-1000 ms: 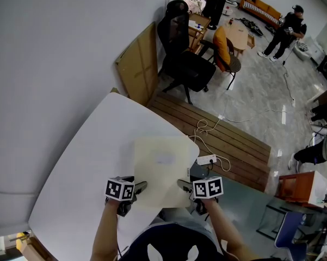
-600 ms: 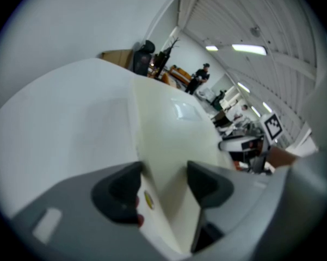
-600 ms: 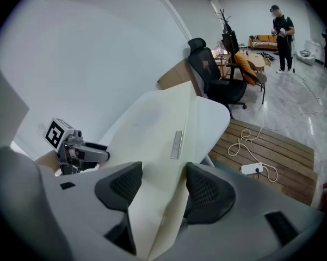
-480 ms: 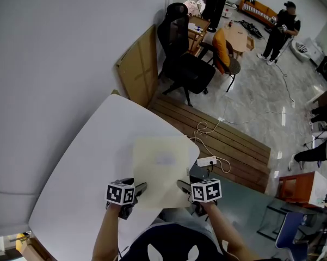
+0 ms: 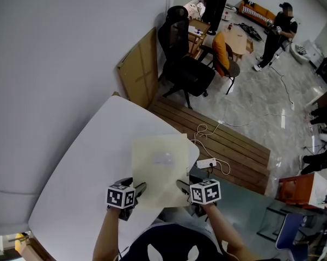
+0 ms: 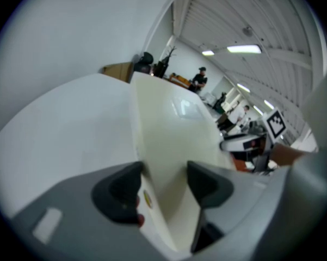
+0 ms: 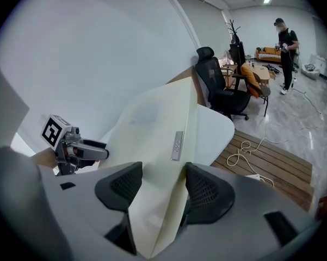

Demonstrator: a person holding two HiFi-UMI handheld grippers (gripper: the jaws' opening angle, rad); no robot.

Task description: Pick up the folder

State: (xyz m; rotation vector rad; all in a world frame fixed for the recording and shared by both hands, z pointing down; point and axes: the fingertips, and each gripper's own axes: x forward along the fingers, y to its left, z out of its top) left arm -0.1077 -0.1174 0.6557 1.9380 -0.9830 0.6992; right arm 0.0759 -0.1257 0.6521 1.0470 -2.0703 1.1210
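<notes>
1. Cream folder is held at its near edge by both claws. The left claw is clamped on the folder's near-left corner, and the right claw is clamped on its near-right corner.
2. Beyond the claws, the folder slopes away over the white tabletop. Its near edge is clear of the surface; I cannot tell whether the far edge touches.
3. By this, the grasp is made and the lift looks started. Raising the folder fully clear is left.
4. Past the folder's far-right corner lie a power strip and wooden decking, with a black chair farther off.
</notes>
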